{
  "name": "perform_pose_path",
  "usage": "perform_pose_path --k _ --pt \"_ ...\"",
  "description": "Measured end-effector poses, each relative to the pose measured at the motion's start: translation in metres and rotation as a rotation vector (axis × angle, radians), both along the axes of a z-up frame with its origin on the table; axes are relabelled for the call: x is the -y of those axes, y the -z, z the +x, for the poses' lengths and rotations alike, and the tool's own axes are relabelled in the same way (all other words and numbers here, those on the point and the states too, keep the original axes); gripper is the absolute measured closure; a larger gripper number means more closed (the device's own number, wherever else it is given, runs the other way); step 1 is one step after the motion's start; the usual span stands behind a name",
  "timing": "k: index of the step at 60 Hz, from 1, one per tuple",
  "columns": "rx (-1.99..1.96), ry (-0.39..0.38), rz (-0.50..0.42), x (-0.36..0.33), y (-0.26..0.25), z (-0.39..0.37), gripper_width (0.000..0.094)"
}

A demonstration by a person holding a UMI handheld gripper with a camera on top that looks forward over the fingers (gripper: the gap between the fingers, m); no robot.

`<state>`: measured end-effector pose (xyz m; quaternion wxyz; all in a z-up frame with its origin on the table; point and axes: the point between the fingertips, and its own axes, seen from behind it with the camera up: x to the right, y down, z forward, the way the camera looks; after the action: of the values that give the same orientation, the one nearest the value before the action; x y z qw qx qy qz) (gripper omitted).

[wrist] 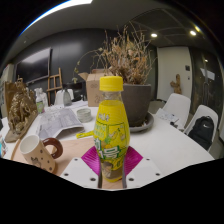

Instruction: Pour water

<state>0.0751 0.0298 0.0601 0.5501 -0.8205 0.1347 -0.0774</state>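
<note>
A yellow bottle (112,125) with a yellow cap and a green-printed label stands upright between my fingers. My gripper (112,162) is shut on its lower part, and the magenta pads (92,160) press on it from both sides. The bottle's base is hidden between the fingers, so I cannot tell whether it rests on the table. A white mug (36,150) stands on the wooden surface to the left of the fingers, apart from the bottle.
A round white table (170,150) stretches ahead and to the right. On it are papers (55,120), a dark pot with dried plants (130,75), and a cardboard box (94,85) behind. A wooden carving (20,108) stands at left. White chairs (200,125) stand at right.
</note>
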Motion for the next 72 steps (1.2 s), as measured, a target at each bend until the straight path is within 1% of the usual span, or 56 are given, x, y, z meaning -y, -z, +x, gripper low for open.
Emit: perform_pose_path --k 3,6,14,20,21,23,26,29,33,41,46,54,58,64,72 --pt "0.023 0.0 0.027 0.003 -0.001 -0.001 0.0603" --pt "0.046 -0.006 0.021 0.003 -0.003 0.0 0.0554" --pt "0.031 -0.008 0.039 -0.002 0.0 -0.002 0.0549" --pt "0.028 -0.012 0.026 -0.002 0.002 -0.003 0.0461" --pt "0.025 -0.01 0.013 -0.001 0.004 -0.003 0.0435" --pt "0.017 -0.004 -0.019 0.002 0.011 -0.002 0.032" --pt "0.001 0.001 -0.054 0.007 0.016 -0.003 0.0065" --pt "-0.006 0.024 -0.076 0.016 0.015 -0.002 0.0112" --pt "-0.003 0.059 -0.079 0.032 0.003 -0.002 0.0065" --pt "0.007 0.071 -0.065 0.074 -0.04 -0.033 0.0074" --pt "0.024 0.071 -0.089 0.113 -0.069 -0.065 0.0076" --pt "0.054 0.037 -0.12 0.177 -0.108 -0.127 0.0074" --pt "0.052 0.006 -0.136 0.207 -0.125 -0.162 0.0076" --pt "0.038 -0.04 -0.159 0.25 -0.144 -0.21 0.0075" --pt "0.031 -0.085 -0.17 0.292 -0.161 -0.256 0.0075"
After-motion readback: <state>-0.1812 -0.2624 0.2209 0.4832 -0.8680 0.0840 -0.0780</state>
